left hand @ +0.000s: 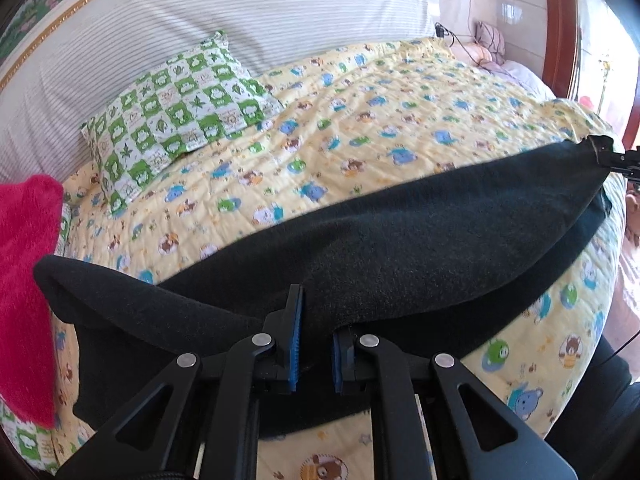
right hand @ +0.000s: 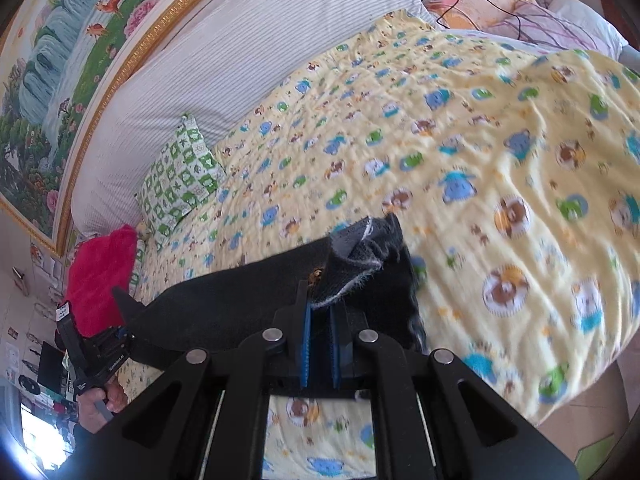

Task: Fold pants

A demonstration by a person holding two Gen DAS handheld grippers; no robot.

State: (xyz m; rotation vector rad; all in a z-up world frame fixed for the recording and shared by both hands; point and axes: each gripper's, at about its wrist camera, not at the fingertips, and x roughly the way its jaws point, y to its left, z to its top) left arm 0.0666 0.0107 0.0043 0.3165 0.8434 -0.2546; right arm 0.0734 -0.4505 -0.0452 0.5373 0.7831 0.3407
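Left claw and right claw each clamp an end of the black pants, held taut above the bed. Keep tension even; lower flat near front edge.

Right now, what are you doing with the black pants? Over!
Left tool and right tool both clamped on black pants. Pants stretched between them above yellow quilt. Red blanket near left end.
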